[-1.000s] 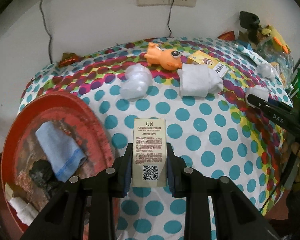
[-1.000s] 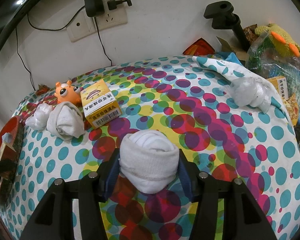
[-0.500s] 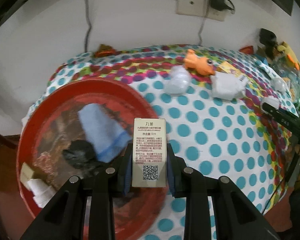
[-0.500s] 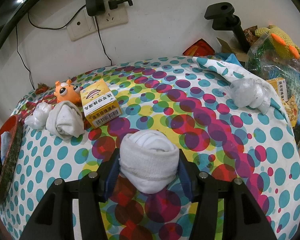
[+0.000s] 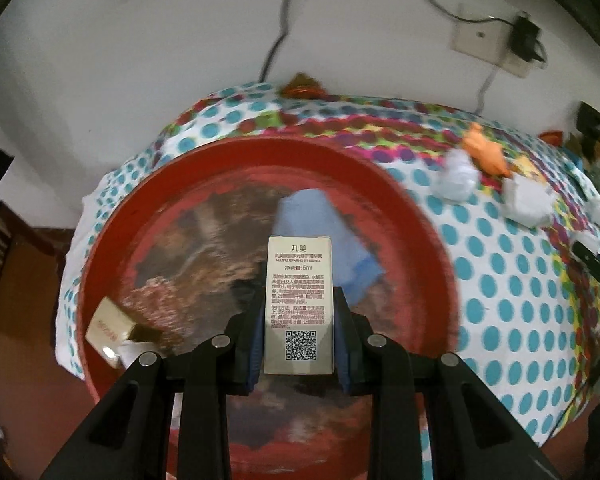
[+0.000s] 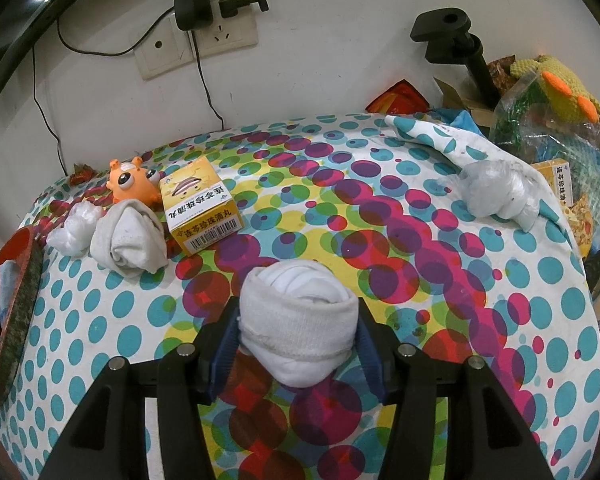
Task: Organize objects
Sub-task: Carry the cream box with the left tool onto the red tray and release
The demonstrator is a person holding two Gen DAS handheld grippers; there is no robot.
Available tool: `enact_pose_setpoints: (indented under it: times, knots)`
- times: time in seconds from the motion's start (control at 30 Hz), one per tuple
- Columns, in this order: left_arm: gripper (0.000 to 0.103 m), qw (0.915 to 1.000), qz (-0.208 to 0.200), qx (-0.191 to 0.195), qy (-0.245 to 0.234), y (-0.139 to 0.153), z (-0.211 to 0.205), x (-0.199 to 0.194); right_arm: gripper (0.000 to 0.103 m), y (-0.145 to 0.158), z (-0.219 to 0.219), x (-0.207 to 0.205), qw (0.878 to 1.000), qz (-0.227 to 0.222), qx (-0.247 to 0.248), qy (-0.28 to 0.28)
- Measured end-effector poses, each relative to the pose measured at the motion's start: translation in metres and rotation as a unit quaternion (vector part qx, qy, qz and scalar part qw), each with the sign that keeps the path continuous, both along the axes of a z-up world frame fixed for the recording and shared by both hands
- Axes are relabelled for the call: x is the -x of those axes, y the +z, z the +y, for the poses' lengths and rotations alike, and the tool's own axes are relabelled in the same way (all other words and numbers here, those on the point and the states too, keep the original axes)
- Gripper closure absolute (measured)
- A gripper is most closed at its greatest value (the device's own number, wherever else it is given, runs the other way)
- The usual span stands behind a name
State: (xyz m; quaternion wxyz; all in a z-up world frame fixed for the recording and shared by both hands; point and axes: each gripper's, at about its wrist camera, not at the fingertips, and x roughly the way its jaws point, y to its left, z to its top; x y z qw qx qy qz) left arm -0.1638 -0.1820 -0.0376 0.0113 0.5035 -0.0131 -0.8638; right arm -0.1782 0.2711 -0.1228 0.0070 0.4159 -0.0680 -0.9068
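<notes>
My left gripper (image 5: 299, 320) is shut on a slim beige box (image 5: 299, 304) with printed text and a QR code, held upright over the round red tray (image 5: 112, 216). Inside the tray lie a folded blue cloth (image 5: 320, 224), a dark object mostly hidden behind the box, and a small tan box (image 5: 108, 326). My right gripper (image 6: 298, 326) is shut on a rolled white sock (image 6: 298, 320), just above the dotted tablecloth (image 6: 380, 280). The red tray (image 6: 16, 304) shows edge-on at the far left of the right wrist view.
On the cloth sit an orange toy (image 6: 132, 180), a yellow medicine box (image 6: 200, 206), a second white sock (image 6: 130, 240), a crumpled white bag (image 6: 74, 230) and another white bundle (image 6: 496, 190). A black clamp stand (image 6: 452, 36) and clutter stand at the back right.
My left gripper carried the beige box leftward from over the dotted cloth to above the red tray. The right gripper and its sock stayed put.
</notes>
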Motion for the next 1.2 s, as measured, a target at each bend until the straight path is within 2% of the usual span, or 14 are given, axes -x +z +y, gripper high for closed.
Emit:
enact_pose_setpoints:
  times: [0.53, 0.93, 1.2]
  knots:
    - [0.076, 0.9937, -0.017, -0.009, 0.11, -0.026, -0.095, 0.044, 0.049, 0.001, -0.001, 0.0, 1.0, 0.0, -0.006, 0.0]
    - [0.076, 0.9882, -0.062, -0.019, 0.139, -0.059, -0.119, 0.065, 0.048, 0.001, -0.002, 0.0, 1.0, 0.0, -0.006, 0.0]
    - [0.072, 0.9882, -0.064, -0.019, 0.138, -0.06, -0.119, 0.068, 0.048, 0.001, -0.002, 0.0, 1.0, 0.0, -0.006, 0.0]
